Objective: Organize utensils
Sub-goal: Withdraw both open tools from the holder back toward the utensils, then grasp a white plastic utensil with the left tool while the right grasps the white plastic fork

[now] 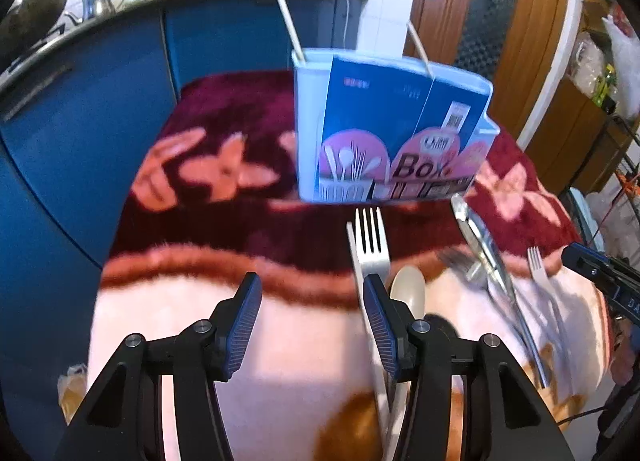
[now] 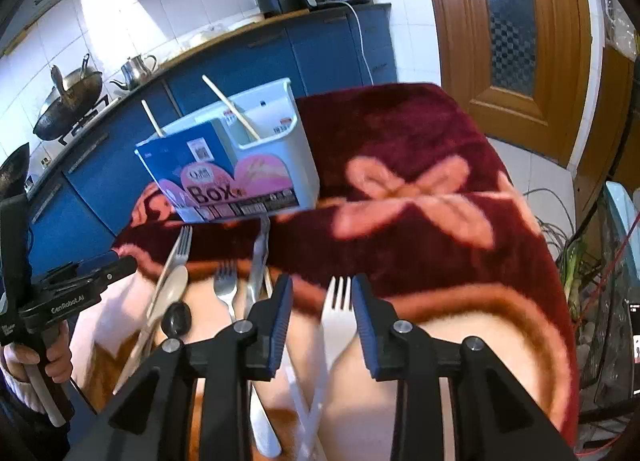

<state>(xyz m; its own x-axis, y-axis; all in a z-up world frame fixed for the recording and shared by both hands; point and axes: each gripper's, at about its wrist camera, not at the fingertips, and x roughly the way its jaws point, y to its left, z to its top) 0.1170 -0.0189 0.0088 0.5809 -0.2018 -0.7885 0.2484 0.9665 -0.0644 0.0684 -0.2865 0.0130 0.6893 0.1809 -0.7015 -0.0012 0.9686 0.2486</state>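
Observation:
A blue and white utensil box (image 1: 392,129) (image 2: 240,165) stands upright on the maroon flowered blanket (image 1: 224,229), with two chopsticks (image 1: 292,29) in it. In front of it lie a white fork (image 1: 370,237), a beige spoon (image 1: 408,293), metal tongs (image 1: 480,245) and a metal fork (image 2: 226,285). My left gripper (image 1: 312,289) is open over bare blanket, its right finger just beside the white fork and spoon. My right gripper (image 2: 322,293) is open, and a second white fork (image 2: 340,313) lies on the blanket between its fingers without being pinched.
Blue kitchen cabinets (image 1: 80,121) run close along the table's left and far sides. A wooden door (image 2: 512,41) is at the back right. A small black object (image 2: 178,319) lies by the spoon. A hand (image 2: 40,357) holds the left gripper (image 2: 120,263) at the left edge.

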